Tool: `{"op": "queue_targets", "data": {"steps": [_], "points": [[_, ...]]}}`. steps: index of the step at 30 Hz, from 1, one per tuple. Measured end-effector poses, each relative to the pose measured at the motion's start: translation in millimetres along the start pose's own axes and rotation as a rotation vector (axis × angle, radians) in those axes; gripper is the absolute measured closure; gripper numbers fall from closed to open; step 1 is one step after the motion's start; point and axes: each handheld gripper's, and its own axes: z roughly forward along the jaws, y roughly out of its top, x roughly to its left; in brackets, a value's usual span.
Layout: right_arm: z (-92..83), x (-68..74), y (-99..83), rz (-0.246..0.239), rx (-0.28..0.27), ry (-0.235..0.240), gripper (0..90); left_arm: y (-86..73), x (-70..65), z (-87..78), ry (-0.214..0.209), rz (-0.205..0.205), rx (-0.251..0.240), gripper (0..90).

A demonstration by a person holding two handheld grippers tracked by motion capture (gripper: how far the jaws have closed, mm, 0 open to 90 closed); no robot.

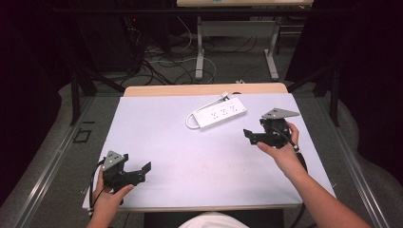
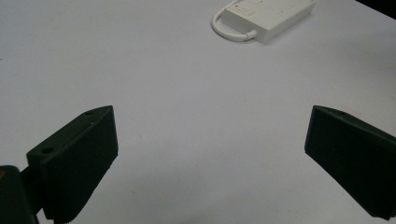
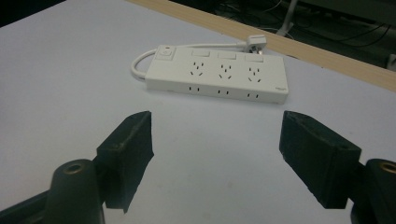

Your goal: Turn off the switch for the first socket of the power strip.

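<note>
A white power strip [image 1: 220, 113] lies on the white table top [image 1: 190, 152] near its far edge, with its short cable looped round to a plug [image 1: 225, 95]. The strip [image 3: 217, 74] lies just ahead of my right gripper [image 3: 217, 140], whose jaws stand wide apart with nothing between them. In the high view that right gripper [image 1: 248, 135] hovers to the right of the strip, held in a hand. My left gripper [image 1: 146, 167] sits near the front left corner, far from the strip [image 2: 264, 16]. Its jaws [image 2: 210, 135] are open and hold nothing.
A wooden strip [image 1: 204, 89] borders the table's far edge. Beyond it on the floor are cables [image 1: 166, 61] and the legs of another table [image 1: 199, 52]. Dark curtains close in on both sides.
</note>
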Motion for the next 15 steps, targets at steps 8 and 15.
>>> {"op": "queue_targets", "data": {"steps": [8, 15], "points": [[8.0, 2.8, 17.8, -0.023, 0.003, 0.02, 28.0, -0.4, -0.4, -0.5, 0.008, -0.005, -0.012, 2.9], [16.2, 2.2, 33.1, -0.04, 0.005, 0.034, 29.1, -0.2, 0.4, -2.2, 0.005, -0.005, -0.006, 3.0]]}}
